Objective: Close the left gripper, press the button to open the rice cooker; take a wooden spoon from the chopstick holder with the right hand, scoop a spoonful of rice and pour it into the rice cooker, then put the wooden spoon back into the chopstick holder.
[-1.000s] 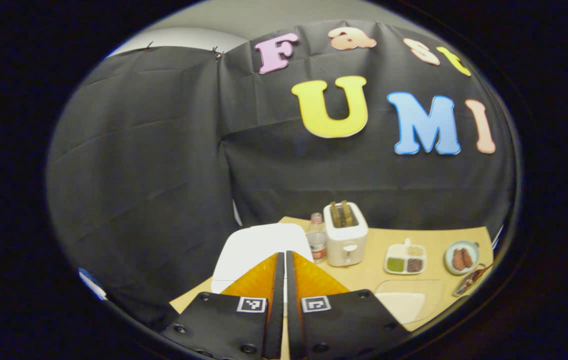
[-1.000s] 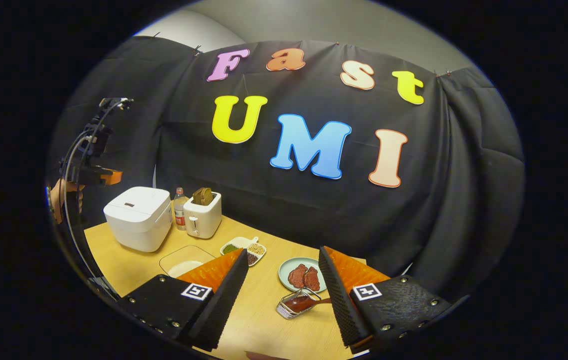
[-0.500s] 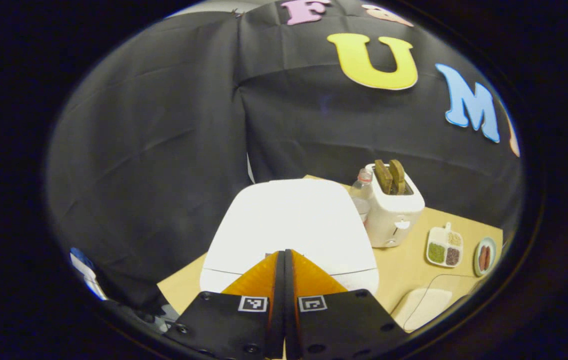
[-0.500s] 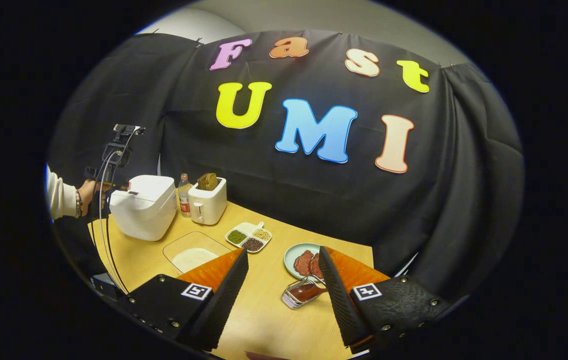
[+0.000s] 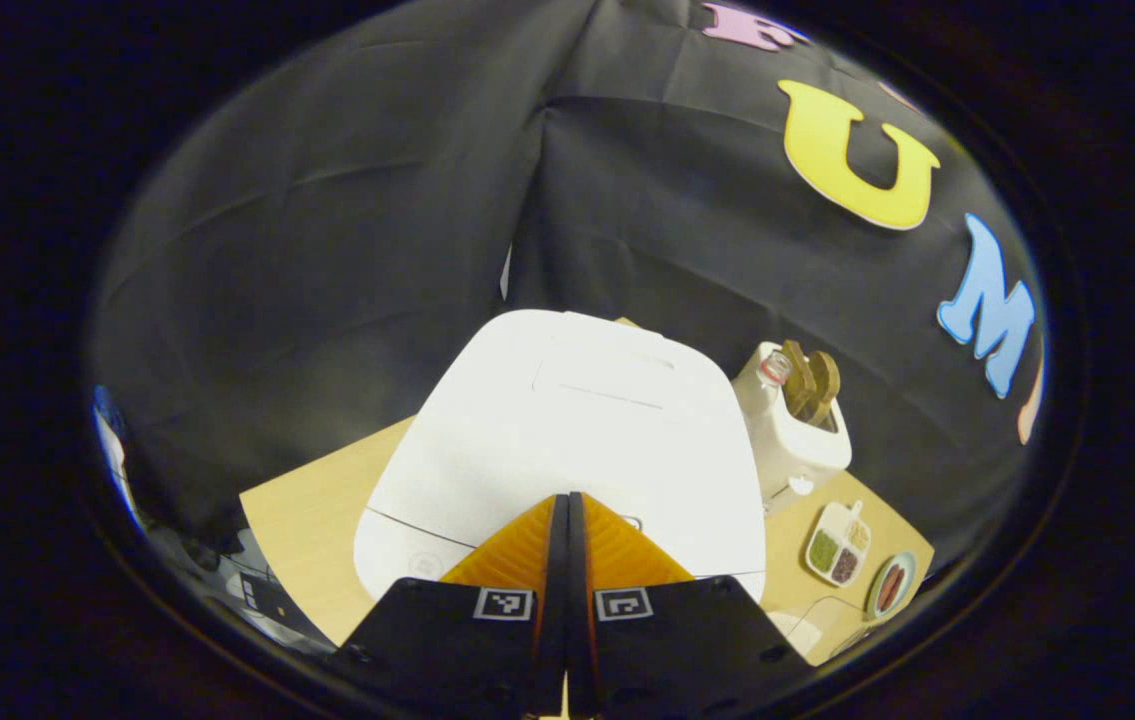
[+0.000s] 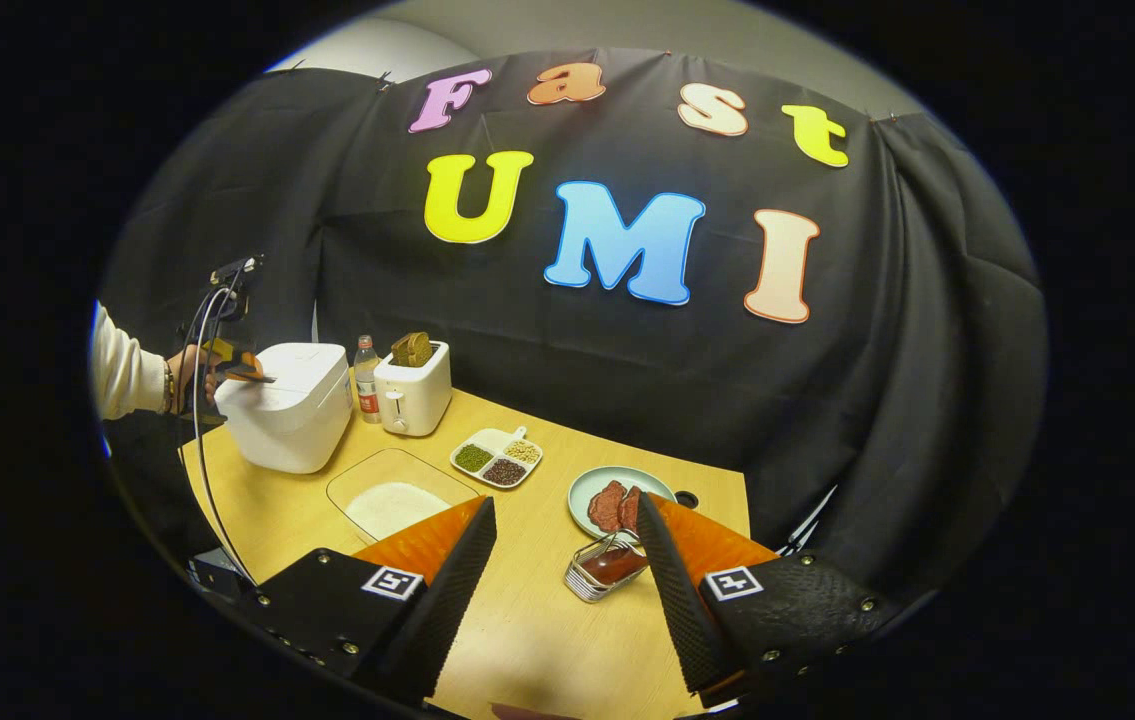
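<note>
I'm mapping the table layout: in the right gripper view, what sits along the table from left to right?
White rice cooker → clear plastic bottle with red label → white toaster holding brown bread → white divided dish of beans → pale blue plate of red meat slices.

The left gripper view sits right up close over the white rice cooker (image 5: 567,430), looking down across its lid toward the toaster (image 5: 792,420) and the back cloth. The right gripper view hangs way further back at the table's (image 6: 527,640) near edge, facing the wall. Both catch the cooker (image 6: 287,405), toaster (image 6: 414,398) and sectioned dish (image 6: 497,458).
</note>
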`<state>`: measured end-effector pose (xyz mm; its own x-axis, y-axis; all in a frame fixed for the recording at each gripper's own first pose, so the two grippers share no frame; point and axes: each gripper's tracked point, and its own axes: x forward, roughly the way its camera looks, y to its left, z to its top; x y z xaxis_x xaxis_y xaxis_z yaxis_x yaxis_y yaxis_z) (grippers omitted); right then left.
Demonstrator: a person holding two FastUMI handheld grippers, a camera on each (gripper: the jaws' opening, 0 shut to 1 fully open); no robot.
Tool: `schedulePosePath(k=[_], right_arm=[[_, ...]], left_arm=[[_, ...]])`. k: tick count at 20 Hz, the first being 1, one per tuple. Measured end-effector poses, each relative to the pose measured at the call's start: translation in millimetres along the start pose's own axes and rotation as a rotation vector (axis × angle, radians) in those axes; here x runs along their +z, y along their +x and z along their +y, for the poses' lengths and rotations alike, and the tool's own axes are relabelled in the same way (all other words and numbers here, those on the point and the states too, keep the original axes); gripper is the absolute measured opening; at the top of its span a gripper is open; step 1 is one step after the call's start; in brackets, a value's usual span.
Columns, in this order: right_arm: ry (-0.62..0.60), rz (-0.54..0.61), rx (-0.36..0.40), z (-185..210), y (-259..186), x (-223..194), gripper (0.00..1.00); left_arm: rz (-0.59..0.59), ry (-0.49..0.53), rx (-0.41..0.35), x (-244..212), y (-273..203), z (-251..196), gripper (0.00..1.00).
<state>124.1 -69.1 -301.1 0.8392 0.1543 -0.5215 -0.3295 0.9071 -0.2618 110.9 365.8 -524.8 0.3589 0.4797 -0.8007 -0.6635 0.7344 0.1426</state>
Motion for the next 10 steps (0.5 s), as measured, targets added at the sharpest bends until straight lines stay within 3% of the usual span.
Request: schedulePosePath(k=[2,4,10], right_arm=[[0.004,-0.007,0.003,1.4,-0.1,2.3,0.87],[0.014,-0.018,0.011,4.3,-2.6,5.7,0.87],[0.002,-0.035,-0.027,-9.6,-20.2,7.2,0.87]], left_arm=[[0.064,0.081,-0.001,-0.1,0.9,0.4,0.09],[0.1,0.089,-0.001,4.9,-0.4,-0.9,0.09],[-0.162,0.142,0.001,50.2,-24.8,-14.3,0.07]])
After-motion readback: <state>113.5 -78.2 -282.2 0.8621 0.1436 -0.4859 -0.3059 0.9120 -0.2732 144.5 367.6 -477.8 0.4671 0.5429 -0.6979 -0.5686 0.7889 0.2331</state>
